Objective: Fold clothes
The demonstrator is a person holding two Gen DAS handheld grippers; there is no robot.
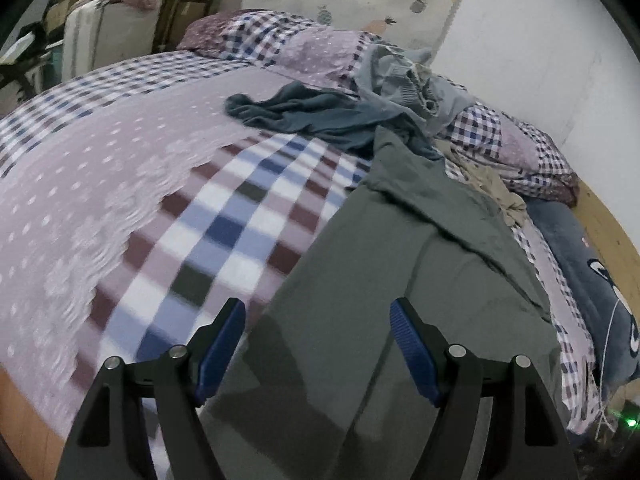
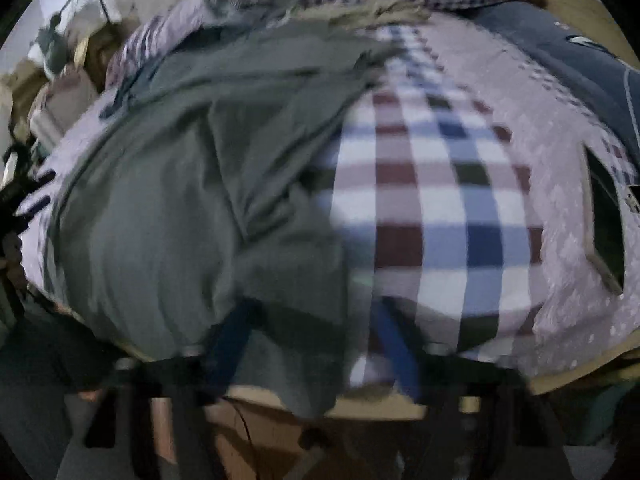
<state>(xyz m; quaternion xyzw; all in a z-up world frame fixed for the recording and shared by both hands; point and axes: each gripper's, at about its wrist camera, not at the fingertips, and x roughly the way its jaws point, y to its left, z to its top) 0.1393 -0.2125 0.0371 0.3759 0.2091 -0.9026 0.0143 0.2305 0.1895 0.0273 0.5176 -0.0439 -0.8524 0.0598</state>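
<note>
Left gripper (image 1: 318, 344): jaws spread wide, blue pads (image 1: 412, 354) clearly apart, nothing between them. It hangs over the near end of the grey-green garment (image 1: 360, 280), not touching it as far as I can see.

Garment lies flat-ish on the bed (image 1: 100, 184), running from 6 o'clock up toward 1 o'clock in the left wrist view, with a diagonal fold ridge across its upper half. Its left edge sits on the checked band of the bedspread.

At 12 o'clock from it: a crumpled teal garment (image 1: 304, 114), touching or overlapping the grey-green one's far end. Light grey clothing (image 1: 400, 76) is piled just behind that, against the pillows (image 1: 280, 40). A beige bit of fabric (image 1: 492, 188) sits at 2 o'clock, beside the garment's right edge. A navy cushion (image 1: 580, 272) is at 3 o'clock along the bed edge, white wall (image 1: 540, 40) behind.

Right gripper (image 2: 312, 344): frame is heavily motion-blurred. Blue pads (image 2: 230, 340) look set apart, with the grey-green garment (image 2: 180, 200) hem draped over the bed edge right between them. I cannot tell whether they touch the cloth. In this view the garment fills 9 to 12 o'clock, checked bedspread at 3 o'clock.
</note>
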